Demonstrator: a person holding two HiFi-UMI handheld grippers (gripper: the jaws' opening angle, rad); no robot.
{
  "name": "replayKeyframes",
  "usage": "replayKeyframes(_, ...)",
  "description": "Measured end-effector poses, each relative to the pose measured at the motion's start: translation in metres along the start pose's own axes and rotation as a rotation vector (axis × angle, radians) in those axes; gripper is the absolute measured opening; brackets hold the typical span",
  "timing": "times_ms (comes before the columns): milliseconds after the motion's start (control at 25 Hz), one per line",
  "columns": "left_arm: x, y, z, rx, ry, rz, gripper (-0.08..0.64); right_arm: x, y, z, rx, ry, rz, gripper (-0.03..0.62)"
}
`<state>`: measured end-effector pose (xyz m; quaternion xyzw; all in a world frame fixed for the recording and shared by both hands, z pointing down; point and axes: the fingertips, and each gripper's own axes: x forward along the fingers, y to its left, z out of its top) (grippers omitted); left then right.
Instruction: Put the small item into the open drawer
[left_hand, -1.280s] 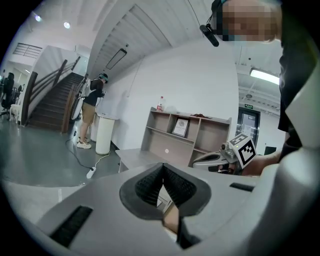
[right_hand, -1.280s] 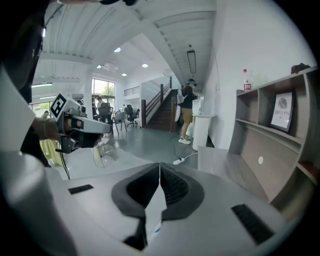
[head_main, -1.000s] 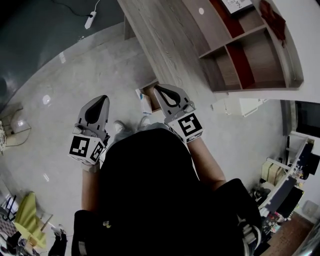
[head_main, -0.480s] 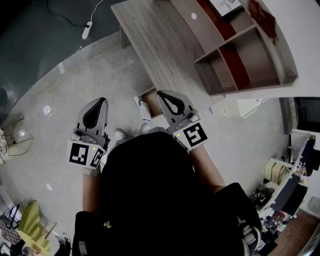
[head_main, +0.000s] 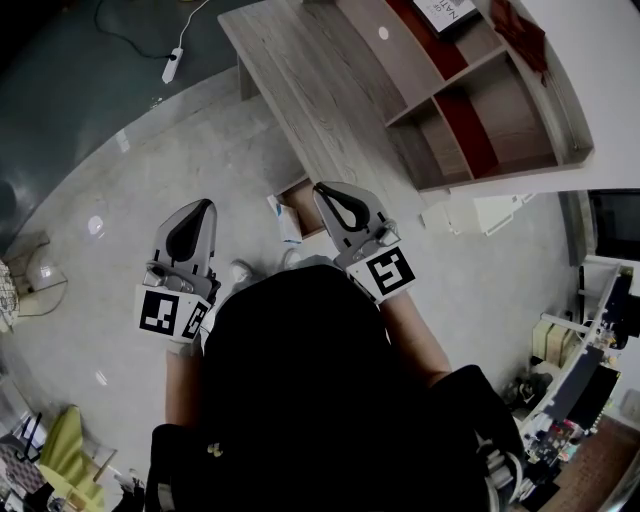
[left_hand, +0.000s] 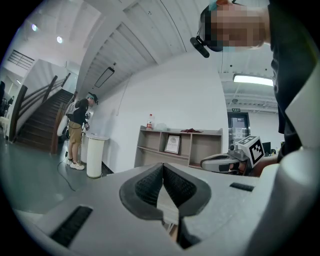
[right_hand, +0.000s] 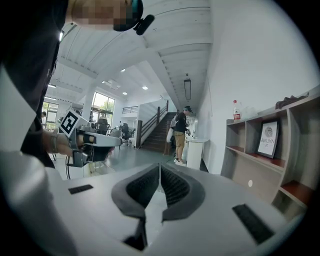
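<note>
In the head view, both grippers are held out in front of the person's dark torso, above the floor. My left gripper (head_main: 207, 205) is shut with nothing in it, its pads meeting at the tip (left_hand: 163, 166). My right gripper (head_main: 322, 187) is also shut and empty (right_hand: 160, 165), with its tip close to the desk's edge. Between them, under the wooden desk (head_main: 310, 90), the open drawer (head_main: 303, 203) shows as a small brown opening. A small white and blue item (head_main: 285, 218) sits at the drawer's left side. I cannot tell whether it lies inside.
A shelf unit (head_main: 480, 100) with a framed picture stands behind the desk. A power strip (head_main: 172, 65) and its cable lie on the dark floor at the far left. A person (left_hand: 79, 131) stands by a white bin near a staircase. Cluttered furniture fills the right edge.
The head camera has shifted a little, so the desk reaches further into view. Both grippers keep nearly the same places and stay shut.
</note>
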<state>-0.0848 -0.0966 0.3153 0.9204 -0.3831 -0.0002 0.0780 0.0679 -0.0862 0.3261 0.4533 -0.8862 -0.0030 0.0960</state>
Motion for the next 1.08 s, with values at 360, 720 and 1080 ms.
replayKeyframes(360,-0.005,0.0,-0.003,-0.003,0.009,0.002,0.003,0.002,0.008,-0.004,-0.027,0.025,0.018,0.015)
replayKeyframes(720,-0.01,-0.001,-0.007,-0.005,0.018,0.003,0.003,0.0,0.013,-0.007,-0.015,0.024,0.016,0.015)
replayKeyframes(1080,-0.014,0.003,-0.011,-0.012,0.021,0.006,0.003,0.002,0.015,-0.009,-0.012,0.027,0.011,0.017)
